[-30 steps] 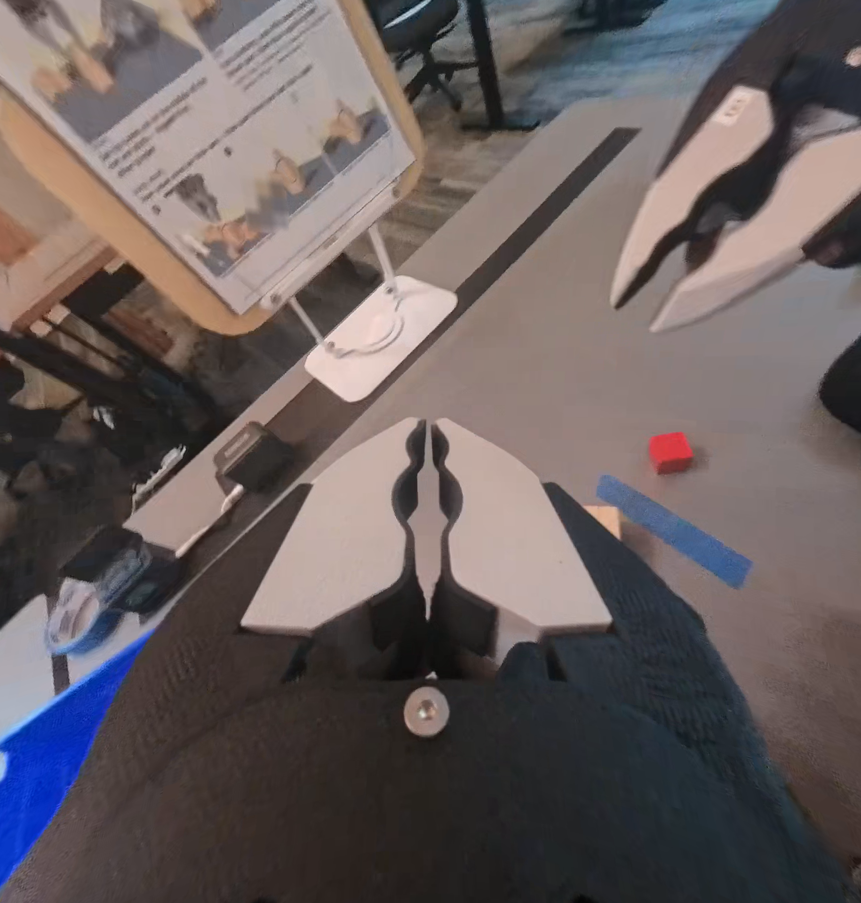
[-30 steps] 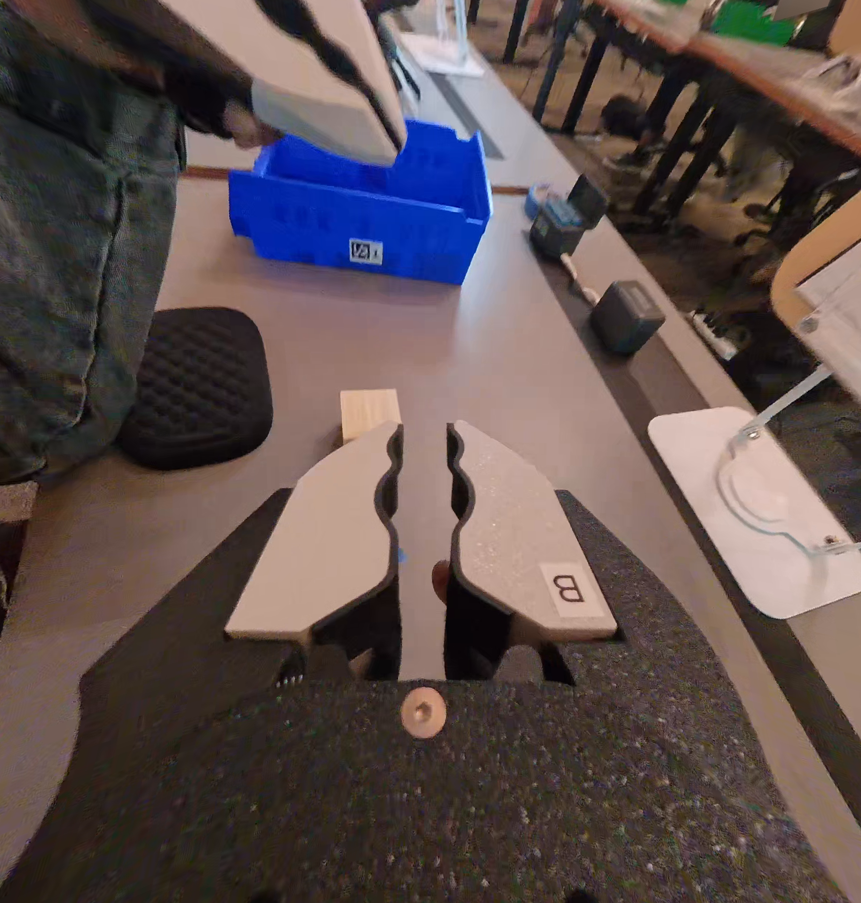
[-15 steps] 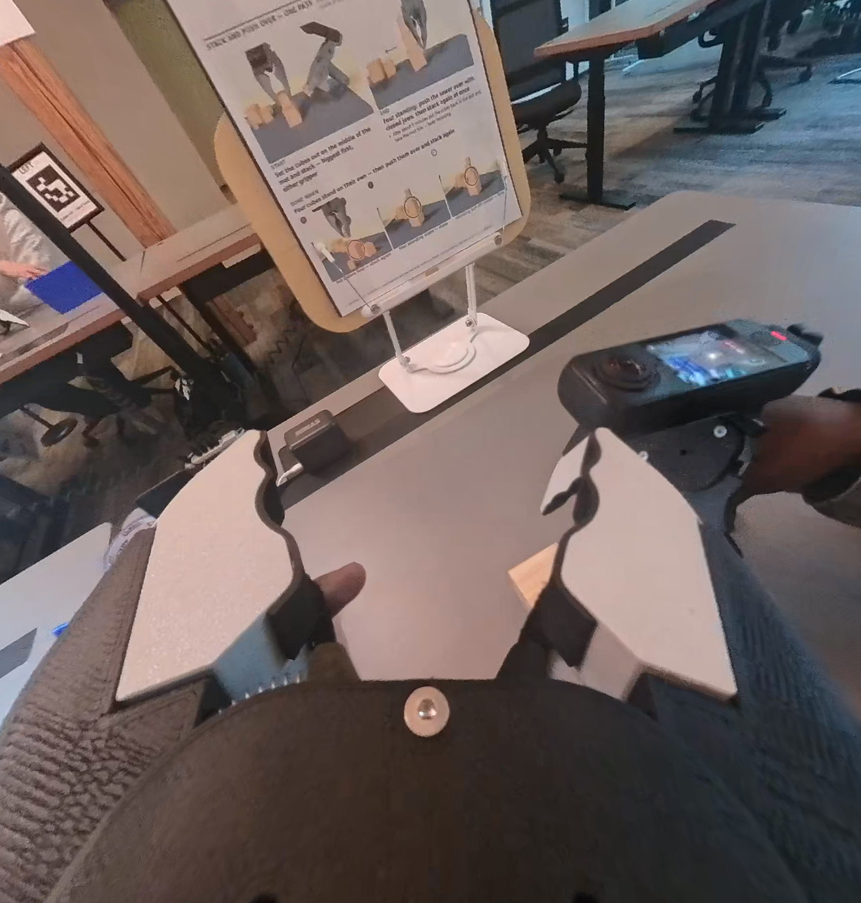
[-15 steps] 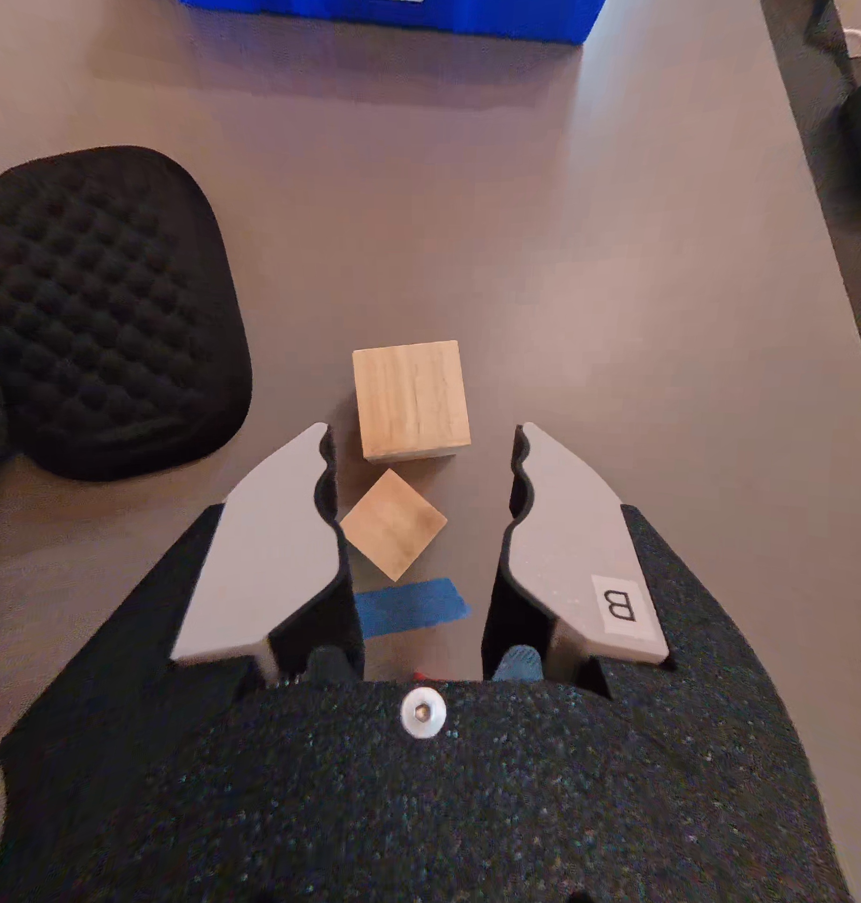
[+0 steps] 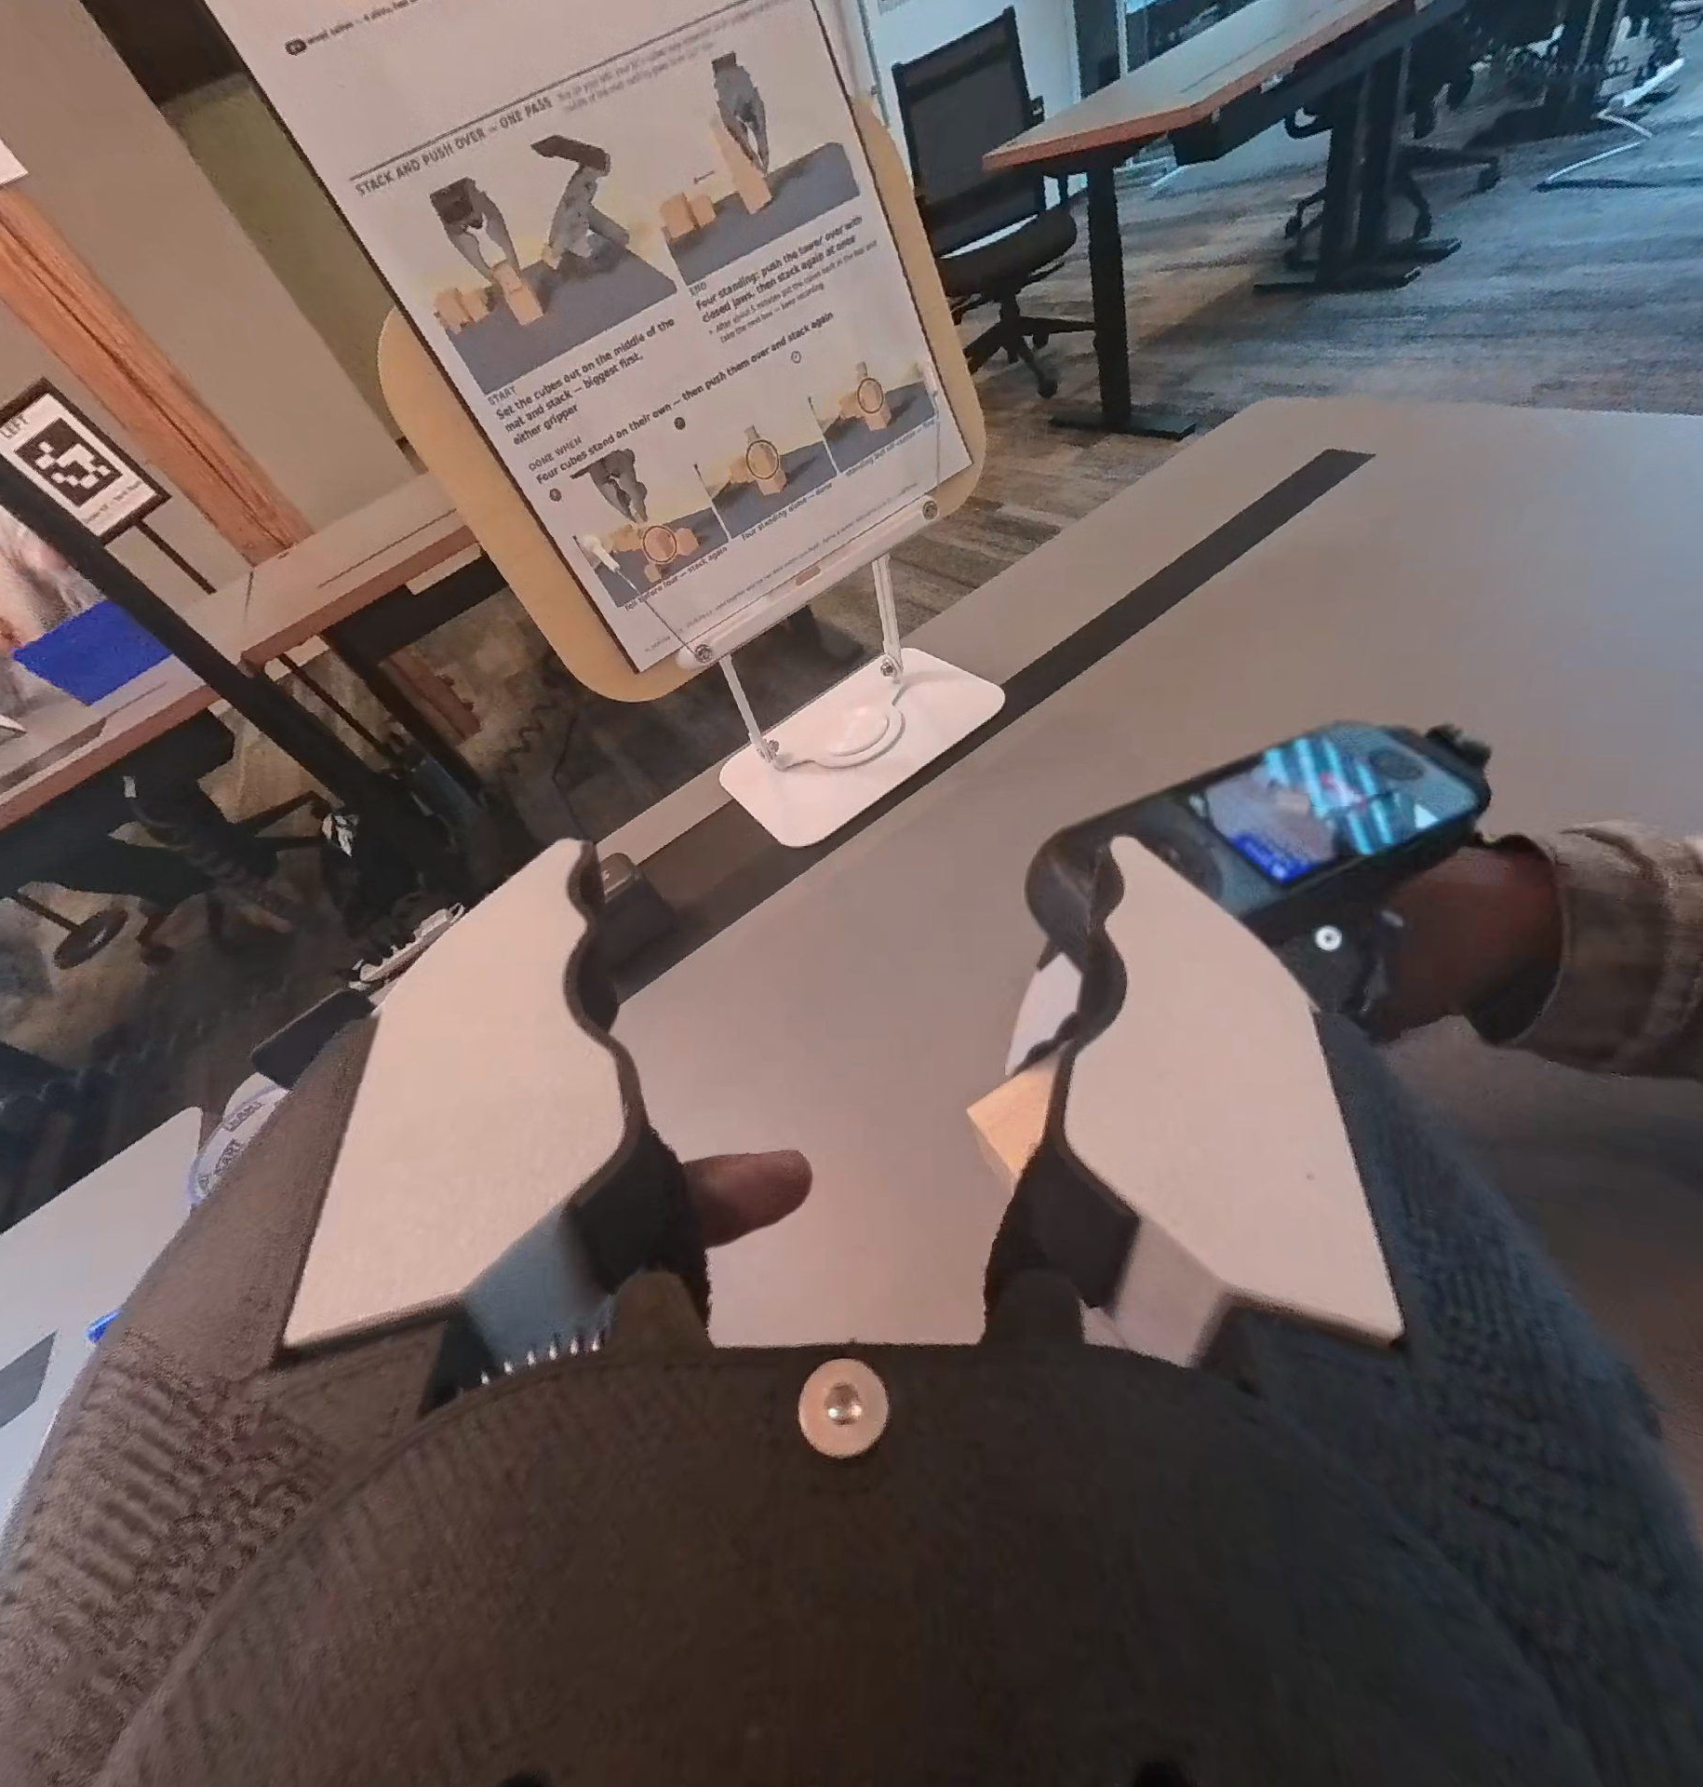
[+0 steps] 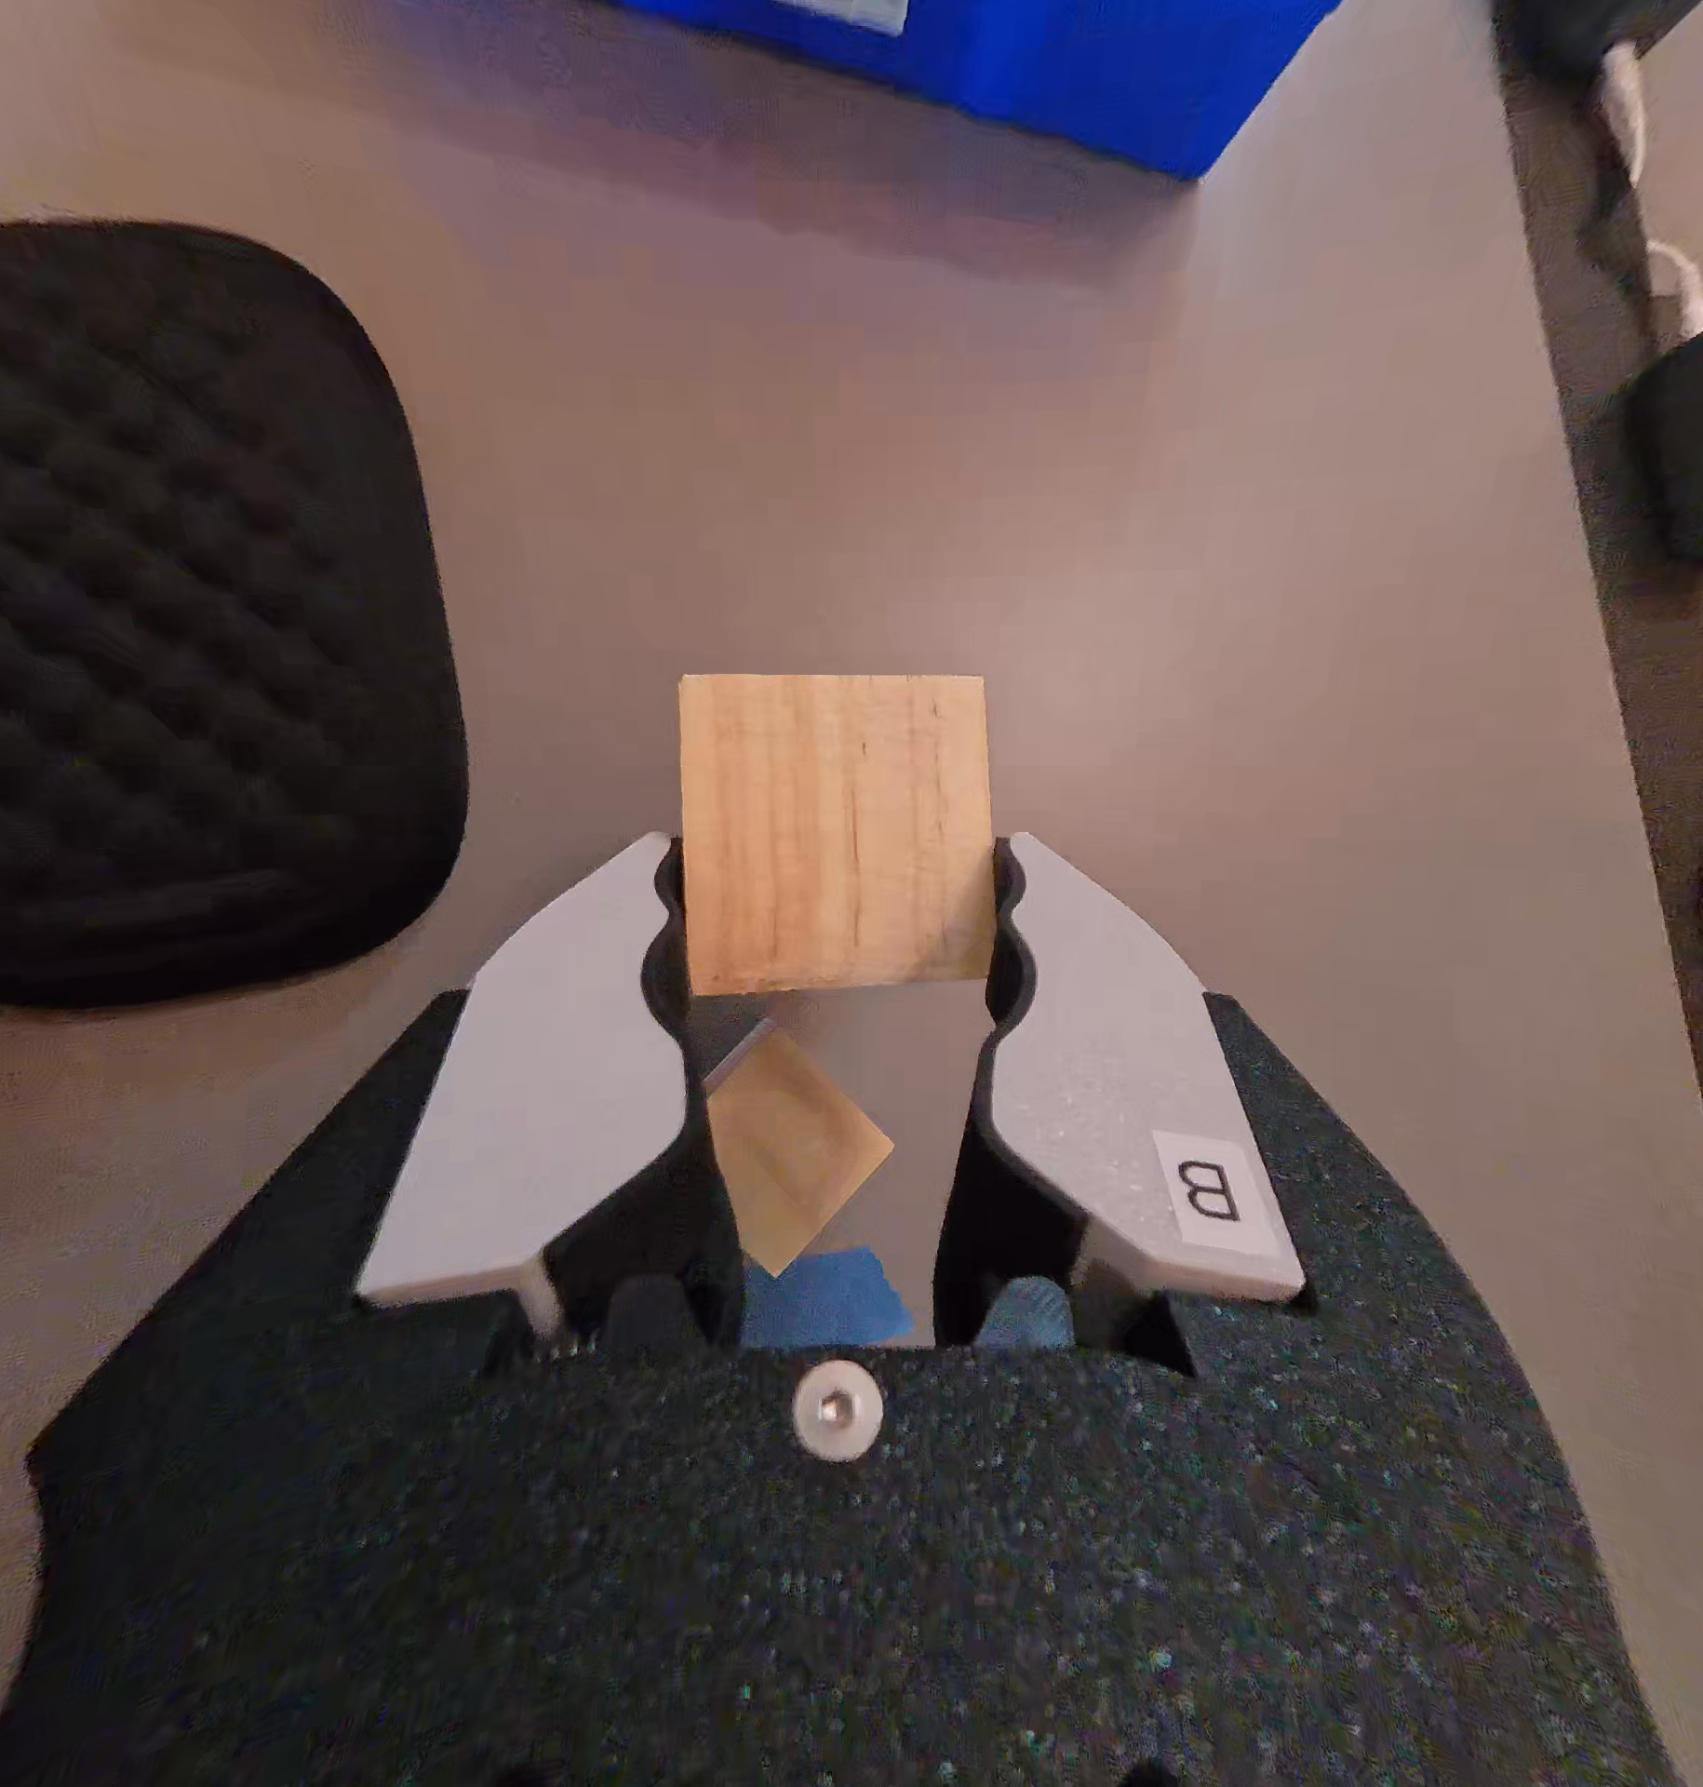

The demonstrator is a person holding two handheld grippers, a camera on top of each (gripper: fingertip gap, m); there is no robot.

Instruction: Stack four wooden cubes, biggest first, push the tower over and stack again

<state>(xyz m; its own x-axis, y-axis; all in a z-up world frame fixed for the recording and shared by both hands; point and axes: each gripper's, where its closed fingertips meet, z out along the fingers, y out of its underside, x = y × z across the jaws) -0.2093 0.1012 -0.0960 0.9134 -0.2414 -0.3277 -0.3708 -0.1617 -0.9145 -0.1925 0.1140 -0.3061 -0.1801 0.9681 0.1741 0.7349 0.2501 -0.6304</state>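
Note:
In the right wrist view my right gripper (image 6: 838,851) is shut on the large wooden cube (image 6: 833,832). Both black pads press its left and right sides over the grey table (image 6: 925,387). A smaller wooden cube (image 6: 790,1151) lies turned diagonally between the finger bases, closer to the camera, beside a blue tape strip (image 6: 819,1296). In the left wrist view my left gripper (image 5: 848,870) is wide open and empty above the table. A corner of a wooden cube (image 5: 1007,1127) peeks out behind its right finger. The right gripper's camera body (image 5: 1312,822) and the hand holding it show at the right.
A black padded mat (image 6: 151,600) lies left of the cubes and a blue bin (image 6: 1022,58) stands at the far side. A black adapter (image 6: 1698,454) with a cable sits at the right edge. An instruction board (image 5: 654,319) stands on a white base (image 5: 867,745).
My right gripper came down over the large cube and its pads closed on the cube's sides. My left gripper went from shut to wide open and lifted to face the board.

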